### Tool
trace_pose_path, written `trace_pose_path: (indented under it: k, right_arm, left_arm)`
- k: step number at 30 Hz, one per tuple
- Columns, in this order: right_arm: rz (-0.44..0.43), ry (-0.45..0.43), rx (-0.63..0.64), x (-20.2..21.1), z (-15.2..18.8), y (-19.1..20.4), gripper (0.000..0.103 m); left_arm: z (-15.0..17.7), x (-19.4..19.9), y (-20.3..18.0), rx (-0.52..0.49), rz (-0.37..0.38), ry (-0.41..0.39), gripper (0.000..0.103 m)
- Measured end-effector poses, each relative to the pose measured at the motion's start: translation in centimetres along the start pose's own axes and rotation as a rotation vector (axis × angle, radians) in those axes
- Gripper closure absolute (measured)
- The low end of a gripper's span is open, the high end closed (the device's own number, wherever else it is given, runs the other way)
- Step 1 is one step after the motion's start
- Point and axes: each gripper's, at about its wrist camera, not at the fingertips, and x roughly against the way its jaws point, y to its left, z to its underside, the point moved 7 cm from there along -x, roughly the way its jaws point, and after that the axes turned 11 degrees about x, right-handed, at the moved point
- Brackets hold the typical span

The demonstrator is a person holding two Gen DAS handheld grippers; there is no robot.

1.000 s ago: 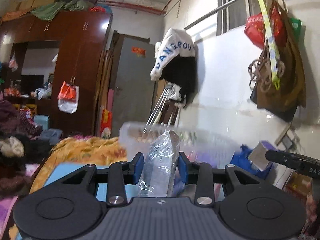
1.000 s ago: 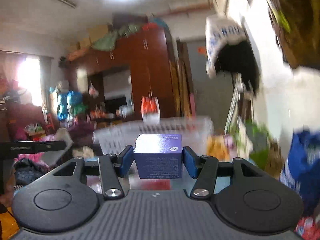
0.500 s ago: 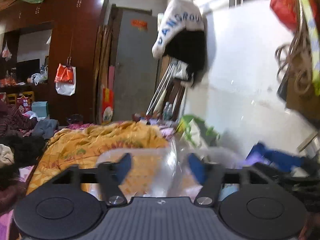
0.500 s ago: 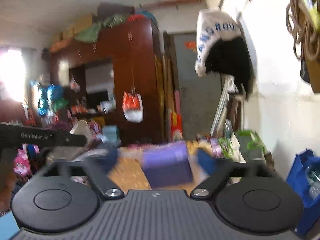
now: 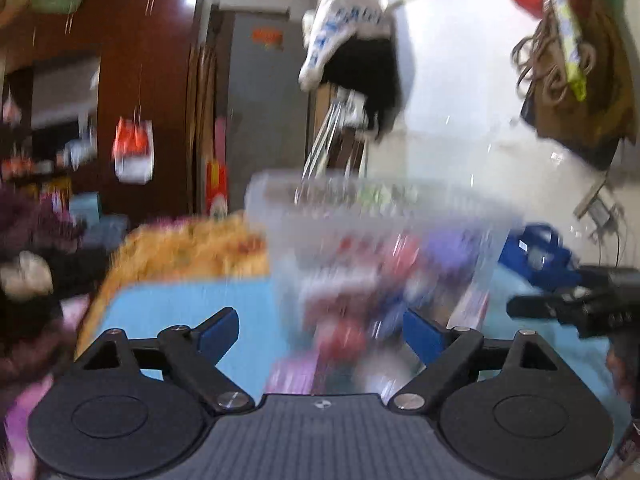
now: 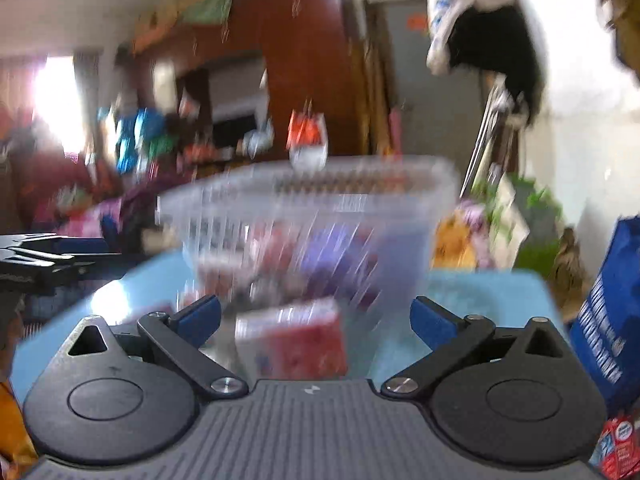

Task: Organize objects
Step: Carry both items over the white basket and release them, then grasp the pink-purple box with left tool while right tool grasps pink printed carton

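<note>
- My left gripper (image 5: 320,330) has its blue pads spread far apart and its jaws are opening; nothing is pinched between them.
- Just ahead of it stands a clear plastic basket (image 5: 376,216) on a light blue table (image 5: 176,308). The picture is blurred by motion, so I can only make out red, white and purple packets heaped inside the basket.
- At the right edge of this view I see my right gripper's black body (image 5: 576,300) level with the basket.
- My right gripper (image 6: 316,318) is also spread wide, its jaws opening, with nothing clamped.
- Between and just beyond its pads a red and white box (image 6: 292,336) lies on the table in front of the basket (image 6: 304,188). I cannot tell whether it touches the basket.
- A purple box (image 6: 340,256) shows through the basket wall, inside.
- A blue bag (image 6: 612,312) stands to the right of the table.
- Further back there is a dark wooden wardrobe (image 6: 304,60), and a white and black garment (image 6: 480,20) hangs on the wall.
</note>
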Motion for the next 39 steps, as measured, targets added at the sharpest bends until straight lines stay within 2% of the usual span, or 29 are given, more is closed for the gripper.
trace_pose_path:
  k: [2, 5, 9, 13, 14, 16, 19, 28, 34, 39]
  right_arm:
    - [-0.014, 0.037, 0.005, -1.5, 0.1, 0.4, 0.0]
    - [-0.036, 0.076, 0.011, -2.9, 0.4, 0.8, 0.0]
    - [-0.028, 0.103, -0.009, -3.0, 1.2, 1.1, 0.0]
    - [-0.048, 0.093, -0.024, -2.6, 1.5, 0.9, 0.003]
    - [-0.052, 0.102, -0.021, -2.7, 1.6, 0.9, 0.005]
    - [-0.073, 0.114, -0.023, -3.0, 1.7, 1.0, 0.009]
    - [-0.091, 0.114, -0.04, -3.1, 1.8, 0.7, 0.023]
    - [-0.016, -0.023, -0.034, -0.6, 1.1, 0.5, 0.025]
    - [-0.02, -0.052, -0.022, -0.5, 0.7, 0.8, 0.025]
    - [-0.013, -0.066, -0.018, -0.4, 0.4, 1.0, 0.025]
  left_arm:
    - [1.1, -1.2, 1.5, 0.016, -0.012, 0.056, 0.012]
    - [1.7, -2.3, 2.9, 0.034, -0.034, 0.092, 0.012]
    - [1.9, -3.7, 3.8, 0.025, -0.065, 0.136, 0.024]
    - [2.5, -4.0, 3.8, 0.033, -0.05, 0.165, 0.029]
    - [2.7, -4.1, 3.6, 0.024, -0.054, 0.174, 0.032]
    - [3.1, -4.2, 3.1, 0.003, -0.052, 0.193, 0.048]
    - [3.3, -4.1, 2.6, -0.011, -0.058, 0.197, 0.057]
    - [3.1, -3.3, 2.7, 0.032, 0.028, 0.152, 0.057]
    - [2.6, -2.9, 3.1, 0.079, 0.06, 0.12, 0.057]
    - [2.2, -2.5, 2.8, 0.061, 0.053, 0.08, 0.057]
